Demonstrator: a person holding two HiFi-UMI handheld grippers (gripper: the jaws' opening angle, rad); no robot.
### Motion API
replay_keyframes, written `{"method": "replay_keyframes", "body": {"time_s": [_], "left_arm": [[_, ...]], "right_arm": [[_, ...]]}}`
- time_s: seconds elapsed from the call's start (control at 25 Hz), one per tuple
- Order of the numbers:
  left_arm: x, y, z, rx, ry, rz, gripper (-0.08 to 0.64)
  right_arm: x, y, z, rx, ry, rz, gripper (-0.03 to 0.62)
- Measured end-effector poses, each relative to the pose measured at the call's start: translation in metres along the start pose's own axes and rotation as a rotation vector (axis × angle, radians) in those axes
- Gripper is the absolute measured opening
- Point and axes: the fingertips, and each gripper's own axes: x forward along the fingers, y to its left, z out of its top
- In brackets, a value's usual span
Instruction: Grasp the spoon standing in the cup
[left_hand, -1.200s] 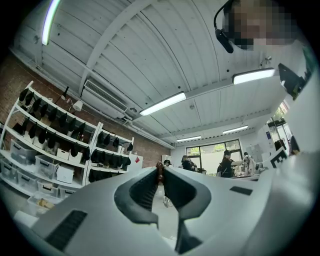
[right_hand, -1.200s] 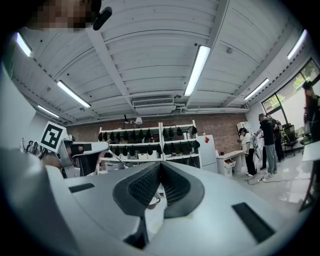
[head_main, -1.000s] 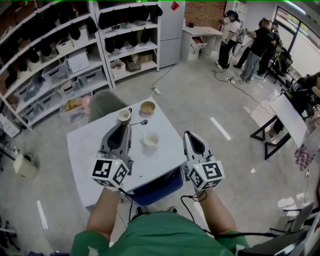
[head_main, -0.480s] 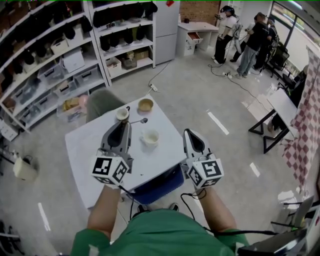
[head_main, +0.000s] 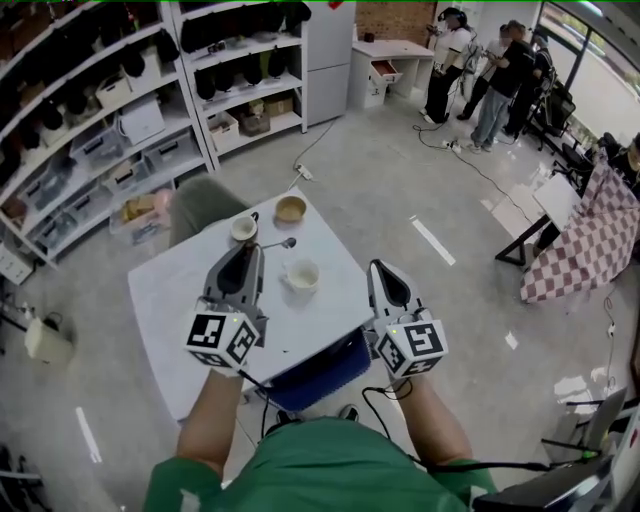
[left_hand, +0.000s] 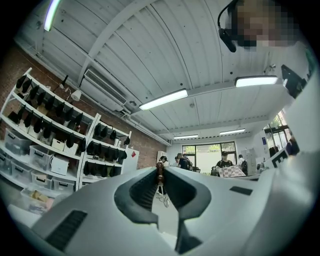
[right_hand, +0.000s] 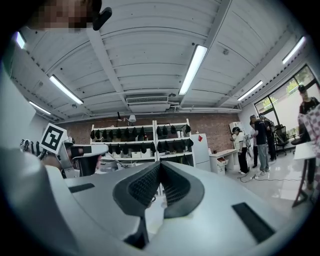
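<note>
In the head view a thin metal spoon (head_main: 279, 243) sticks out level to the right from the tip of my left gripper (head_main: 256, 248), its bowl hanging over the white table (head_main: 170, 290). The left gripper (left_hand: 159, 171) is shut, and a small brown end is pinched between its fingertips in the left gripper view. A white cup (head_main: 302, 276) stands just right of the spoon and a tan-rimmed cup (head_main: 244, 229) just beyond it. My right gripper (head_main: 376, 266) hovers over the table's right edge, shut, with nothing between its jaws (right_hand: 160, 164).
A tan bowl (head_main: 292, 209) sits at the table's far corner. A blue seat (head_main: 315, 375) shows under the near edge. Storage shelves (head_main: 100, 120) line the far left wall. People (head_main: 490, 80) stand far right, near a checked cloth (head_main: 580, 250).
My left gripper with the spoon has shifted slightly; the right has kept still. A checked cloth has come into view at the right.
</note>
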Motion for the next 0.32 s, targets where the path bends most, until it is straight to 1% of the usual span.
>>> {"method": "replay_keyframes", "body": {"time_s": [0.32], "left_arm": [[-0.002,0.016,-0.009,-0.024,0.021,-0.010,0.054]], "right_arm": [[0.007,0.008,-0.003,0.000,0.006,-0.015,0.021]]}}
